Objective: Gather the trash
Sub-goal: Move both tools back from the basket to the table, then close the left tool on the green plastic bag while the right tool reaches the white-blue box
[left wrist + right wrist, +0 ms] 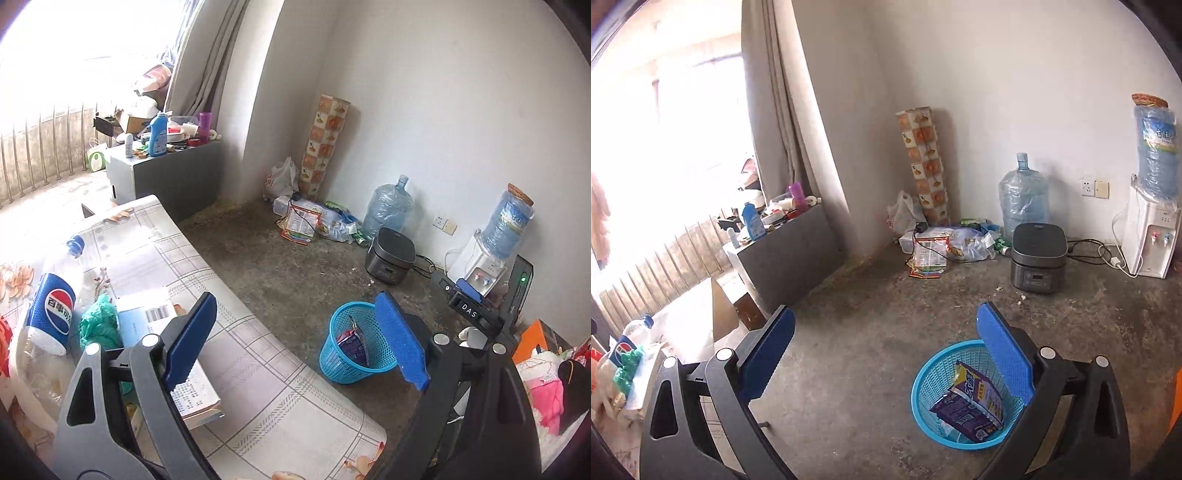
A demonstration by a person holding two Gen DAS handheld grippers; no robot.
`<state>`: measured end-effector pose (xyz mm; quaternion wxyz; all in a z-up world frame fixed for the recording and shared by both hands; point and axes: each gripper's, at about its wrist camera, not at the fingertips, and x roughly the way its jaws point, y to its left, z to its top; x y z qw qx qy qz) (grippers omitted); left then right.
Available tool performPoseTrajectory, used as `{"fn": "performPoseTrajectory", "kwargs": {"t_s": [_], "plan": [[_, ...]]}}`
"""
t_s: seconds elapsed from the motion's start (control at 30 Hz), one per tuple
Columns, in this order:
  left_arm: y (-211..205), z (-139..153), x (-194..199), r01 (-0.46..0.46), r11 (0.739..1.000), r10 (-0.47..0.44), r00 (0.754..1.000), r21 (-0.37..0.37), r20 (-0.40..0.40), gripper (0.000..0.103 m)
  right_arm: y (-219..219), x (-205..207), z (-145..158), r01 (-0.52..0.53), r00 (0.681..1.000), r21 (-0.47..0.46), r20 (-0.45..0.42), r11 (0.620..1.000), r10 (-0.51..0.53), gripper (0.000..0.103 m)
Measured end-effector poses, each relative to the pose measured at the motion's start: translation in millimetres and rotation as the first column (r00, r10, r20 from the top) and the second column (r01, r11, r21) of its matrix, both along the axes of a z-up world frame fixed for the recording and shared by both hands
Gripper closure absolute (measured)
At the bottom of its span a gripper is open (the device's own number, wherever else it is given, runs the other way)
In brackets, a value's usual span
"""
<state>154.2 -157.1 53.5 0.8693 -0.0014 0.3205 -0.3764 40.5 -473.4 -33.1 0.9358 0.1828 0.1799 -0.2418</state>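
Left tongs point(291, 343) — jaws wide apart, nothing between the blue pads, hanging over the near edge of the desk point(258, 369).
Right tongs point(886, 358) — jaws likewise wide apart and empty, held above the bare floor point(849, 332).

Blue basket point(960, 397) — on the floor, just ahead of and below the right tongs, partly behind their right-hand pad. Holds a purple wrapper point(967, 406) and a flat yellow-and-purple packet point(979, 391), both leaning against the mesh wall.

Trash not yet collected, to the left of the left tongs on the desk: a large cola bottle point(48, 314) lying on its side, a crumpled green bag point(98, 325) touching it, and printed papers point(147, 317) under the left-hand pad.

Farther ahead, by the wall: a heap of wrappers and bags point(945, 247), a rice cooker point(1038, 258) with its cable trailing beside it.

Risks, as judged:
- The bottle is round, wide and smooth — a pinch off its middle may squeeze it out sideways and roll it off the desk.
- The green bag is soft and tangled with neighbours; a shallow grasp may drag papers along or let it slip.
- The basket is light and open-topped; a drop from the side could tip it or miss the rim.
- A reach toward the far heap could snag the cable.
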Motion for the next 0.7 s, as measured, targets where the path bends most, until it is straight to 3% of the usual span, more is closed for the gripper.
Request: {"fn": "performPoseTrajectory", "kwargs": {"t_s": [0.2,0.4,0.53,0.63,0.7], "plan": [[87,-13,-2,-0.153,0.988,0.153,0.988,-0.018,-0.018,0.02,66,28,32,-0.218,0.975,0.045,-0.04,0.975,0.22,0.007],[139,-35,11,-0.266,0.962,0.258,0.96,-0.065,-0.113,0.021,131,72,31,-0.439,0.888,0.188,-0.058,0.879,0.456,0.007],[149,-49,32,-0.289,0.954,0.274,0.948,-0.077,-0.162,0.04,176,105,20,-0.546,0.812,0.263,-0.069,0.795,0.58,0.007],[141,-60,49,-0.318,0.948,0.31,0.935,-0.025,-0.17,0.053,195,133,4,-0.592,0.755,0.353,-0.069,0.724,0.652,0.007],[136,-69,61,-0.323,0.946,0.318,0.93,0.002,-0.184,0.058,199,153,-7,-0.592,0.735,0.416,-0.073,0.69,0.674,0.012]]}}
